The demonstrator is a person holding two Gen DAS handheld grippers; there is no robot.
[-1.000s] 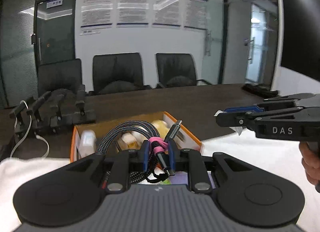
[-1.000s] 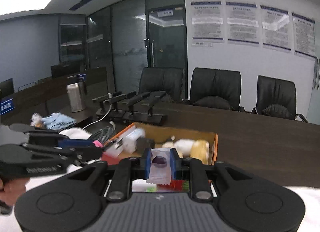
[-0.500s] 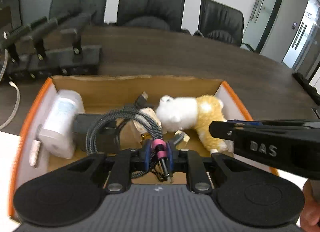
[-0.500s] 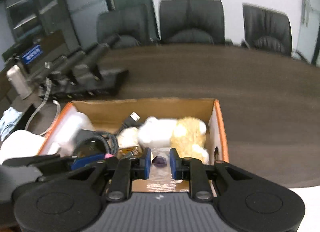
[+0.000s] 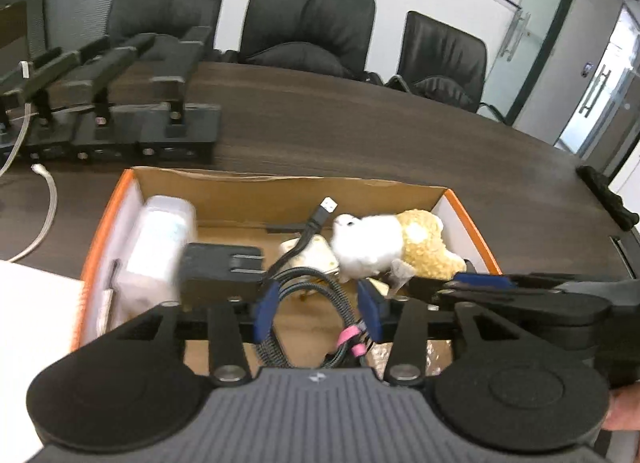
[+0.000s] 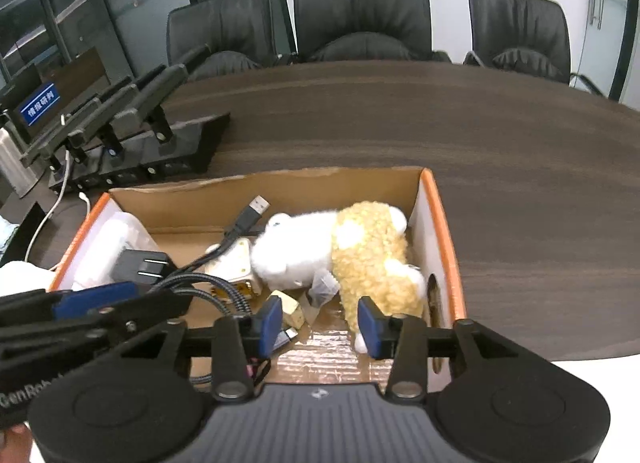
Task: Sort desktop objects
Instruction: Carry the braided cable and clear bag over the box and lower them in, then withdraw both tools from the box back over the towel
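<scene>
An orange-rimmed cardboard box (image 5: 288, 179) (image 6: 440, 223) holds a white and yellow plush toy (image 5: 384, 243) (image 6: 360, 251), a black charger (image 5: 220, 267) (image 6: 140, 267), a white bottle (image 5: 160, 239) and a braided cable with a pink tie (image 5: 344, 319) (image 6: 224, 291). My left gripper (image 5: 318, 305) is open over the box, the cable lying loose between its fingers. My right gripper (image 6: 318, 321) is open over the box's right part. A small clear packet (image 6: 320, 291) lies by the plush toy.
A dark wooden table (image 6: 400, 123) carries the box. A row of black gripper stands (image 5: 112, 127) (image 6: 132, 143) sits behind it at the left, with a white cable (image 5: 44, 219). Black office chairs (image 5: 308, 23) stand beyond the table. White cloth (image 5: 32, 327) lies at front left.
Both grippers tilted down over the box and opened. The cable left the left gripper's hold and the clear packet left the right gripper's hold; both now lie in the box.
</scene>
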